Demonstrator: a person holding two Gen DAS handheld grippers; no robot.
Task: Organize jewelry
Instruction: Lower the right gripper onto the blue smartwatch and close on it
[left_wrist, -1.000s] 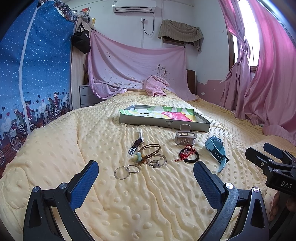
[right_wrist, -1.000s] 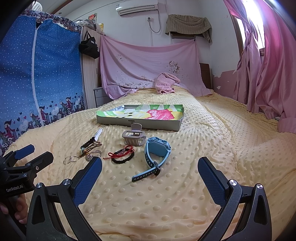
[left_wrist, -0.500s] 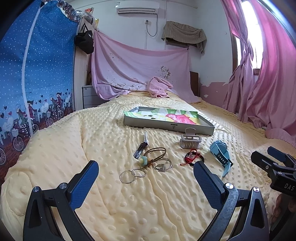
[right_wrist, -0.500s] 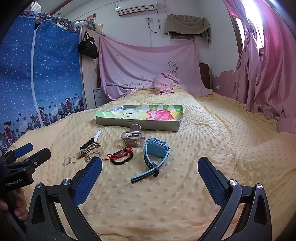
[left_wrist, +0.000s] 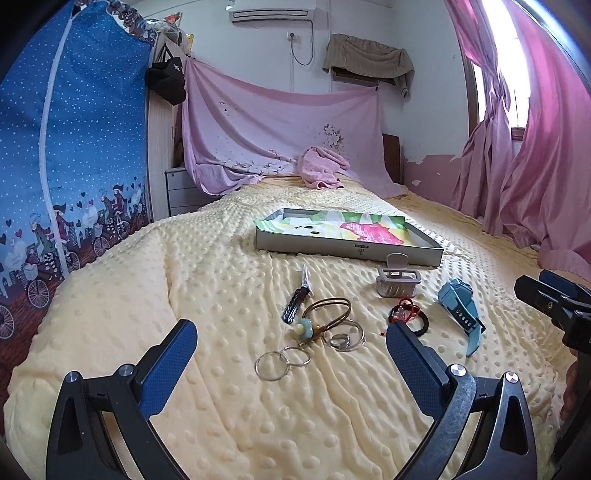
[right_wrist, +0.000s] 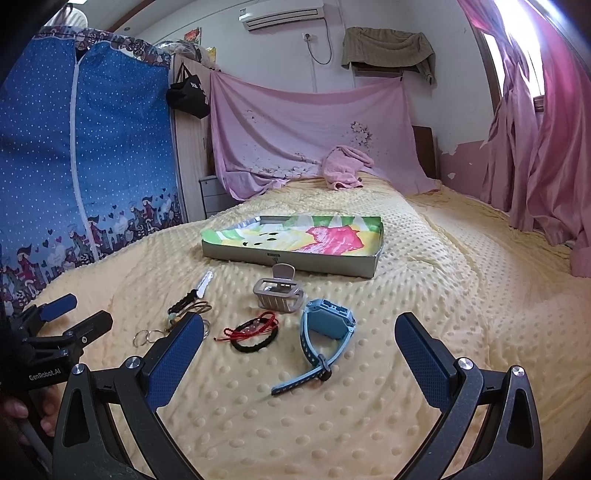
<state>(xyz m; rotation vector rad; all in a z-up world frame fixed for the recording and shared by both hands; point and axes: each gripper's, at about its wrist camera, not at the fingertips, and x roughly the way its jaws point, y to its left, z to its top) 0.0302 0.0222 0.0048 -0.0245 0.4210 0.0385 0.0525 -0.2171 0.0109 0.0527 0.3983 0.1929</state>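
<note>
Jewelry lies loose on a yellow dotted blanket (left_wrist: 207, 280). In the left wrist view there are silver rings (left_wrist: 282, 363), a brown cord with a green bead (left_wrist: 325, 314), a dark hair clip (left_wrist: 297, 301), a beige claw clip (left_wrist: 397, 282), a red-and-black bracelet (left_wrist: 408, 317) and a blue watch (left_wrist: 460, 310). A shallow tray with a colourful lining (left_wrist: 347, 236) lies behind them. My left gripper (left_wrist: 291, 354) is open and empty, just short of the rings. My right gripper (right_wrist: 299, 349) is open and empty, near the watch (right_wrist: 325, 332) and bracelet (right_wrist: 255, 334).
A blue dotted wardrobe cover (left_wrist: 70, 158) stands along the left. A pink sheet (left_wrist: 280, 125) and crumpled pink cloth (left_wrist: 321, 168) are at the bed's head. Pink curtains (left_wrist: 535, 147) hang on the right. The blanket extends right of the tray (right_wrist: 291, 240).
Both grippers have moved slightly forward toward the jewelry, which now sits a little closer to the fingers. Nothing has been grasped; both stay open.
</note>
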